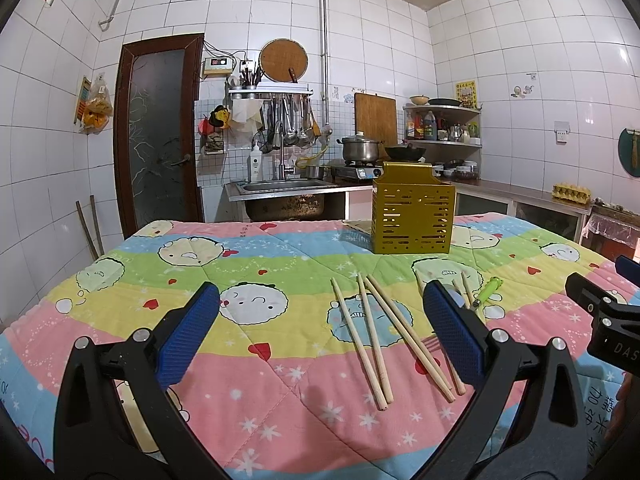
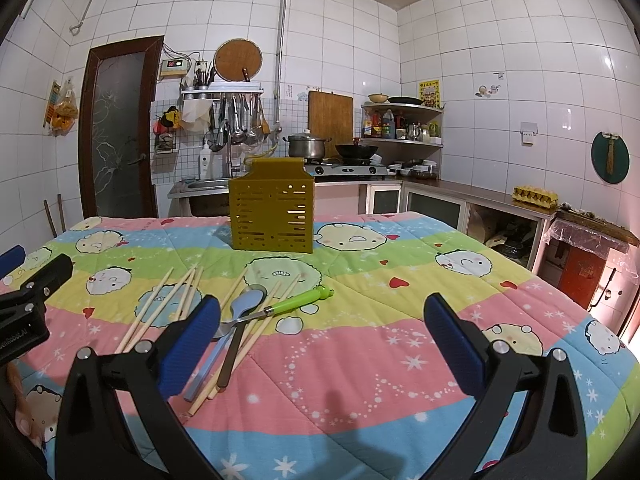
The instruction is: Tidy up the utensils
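A gold slotted utensil holder (image 1: pixel 413 212) stands upright on the quilt-covered table (image 1: pixel 280 264); it also shows in the right wrist view (image 2: pixel 272 214). Several wooden chopsticks (image 1: pixel 372 332) lie loose in front of it, between my left gripper's fingers. In the right wrist view more chopsticks (image 2: pixel 160 308), a light blue spoon (image 2: pixel 244 304), a dark-handled utensil (image 2: pixel 232 356) and a green-handled utensil (image 2: pixel 300 300) lie by my right gripper's left finger. My left gripper (image 1: pixel 320 336) is open and empty above the table. My right gripper (image 2: pixel 320 340) is open and empty too.
The right gripper's body (image 1: pixel 608 312) shows at the right edge of the left wrist view; the left gripper's body (image 2: pixel 24 308) shows at the left edge of the right wrist view. Behind the table are a sink (image 1: pixel 280 188), a stove with pots (image 1: pixel 360 160) and a counter (image 2: pixel 480 200).
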Action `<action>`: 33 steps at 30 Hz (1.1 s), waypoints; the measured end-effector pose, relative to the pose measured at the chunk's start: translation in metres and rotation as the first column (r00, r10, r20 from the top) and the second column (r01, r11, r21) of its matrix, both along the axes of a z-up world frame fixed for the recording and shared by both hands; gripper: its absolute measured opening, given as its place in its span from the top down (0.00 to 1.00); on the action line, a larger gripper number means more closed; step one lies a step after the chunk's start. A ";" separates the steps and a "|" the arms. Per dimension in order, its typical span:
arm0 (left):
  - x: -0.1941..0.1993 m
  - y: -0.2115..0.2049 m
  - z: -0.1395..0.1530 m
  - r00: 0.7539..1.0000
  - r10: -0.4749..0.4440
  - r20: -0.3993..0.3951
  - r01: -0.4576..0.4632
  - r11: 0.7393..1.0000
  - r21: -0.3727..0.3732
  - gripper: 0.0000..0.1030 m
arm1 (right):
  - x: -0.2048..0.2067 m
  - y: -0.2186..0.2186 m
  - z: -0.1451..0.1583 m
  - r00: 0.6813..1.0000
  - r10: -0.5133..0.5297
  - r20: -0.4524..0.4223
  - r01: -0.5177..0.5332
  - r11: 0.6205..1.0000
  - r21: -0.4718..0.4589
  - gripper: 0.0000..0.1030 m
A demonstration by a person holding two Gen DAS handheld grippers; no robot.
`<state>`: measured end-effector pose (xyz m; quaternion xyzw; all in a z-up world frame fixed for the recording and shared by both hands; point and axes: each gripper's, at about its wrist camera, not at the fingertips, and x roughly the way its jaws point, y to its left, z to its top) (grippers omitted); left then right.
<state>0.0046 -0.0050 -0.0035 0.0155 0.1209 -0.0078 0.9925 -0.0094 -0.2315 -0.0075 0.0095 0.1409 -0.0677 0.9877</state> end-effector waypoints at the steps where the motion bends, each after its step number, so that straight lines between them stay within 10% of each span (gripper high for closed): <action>1: 0.000 -0.001 0.000 1.000 0.000 0.000 0.000 1.000 0.000 0.05 | 0.000 0.000 0.000 1.000 -0.001 0.000 0.001 1.000 0.000 0.04; 33: 0.000 0.001 0.000 1.000 0.000 0.000 0.000 1.000 -0.002 0.05 | -0.002 -0.002 0.001 1.000 -0.009 0.007 0.009 1.000 -0.003 0.04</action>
